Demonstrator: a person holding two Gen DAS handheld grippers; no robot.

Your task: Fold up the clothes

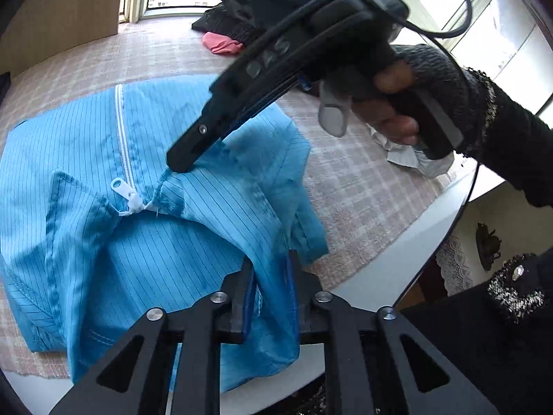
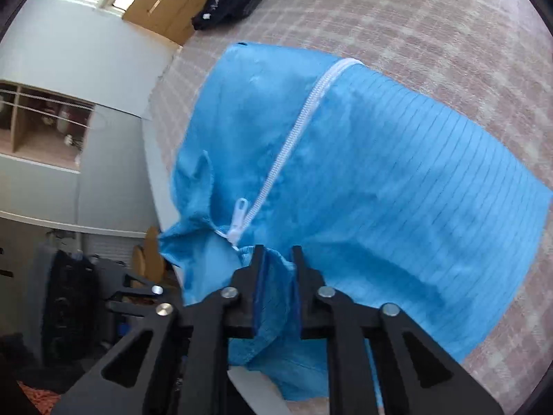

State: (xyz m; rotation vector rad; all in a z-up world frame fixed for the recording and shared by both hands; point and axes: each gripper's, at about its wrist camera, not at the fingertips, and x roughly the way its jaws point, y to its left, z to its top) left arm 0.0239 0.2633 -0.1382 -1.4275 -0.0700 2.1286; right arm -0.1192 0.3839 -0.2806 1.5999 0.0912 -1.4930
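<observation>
A light blue pinstriped garment (image 1: 138, 159) (image 2: 397, 180) with a white zipper (image 1: 121, 138) (image 2: 293, 138) lies partly folded on a pink checked cloth. My left gripper (image 1: 269, 259) is shut on a fold of the garment's near edge. My right gripper (image 2: 278, 256) is shut on blue fabric beside the zipper pull (image 2: 240, 218). In the left wrist view the right gripper (image 1: 179, 166) comes in from the upper right, held by a gloved hand (image 1: 414, 103), its tips pinching the collar by the zipper pull (image 1: 133, 200).
The pink checked cloth (image 1: 363, 190) (image 2: 432, 34) covers a white table whose edge (image 1: 397, 259) curves at the right. A dark pile of clothes (image 1: 235, 17) (image 2: 228, 3) and a pink item (image 1: 221, 43) lie at the far side. A white crumpled item (image 1: 414, 159) sits near the hand.
</observation>
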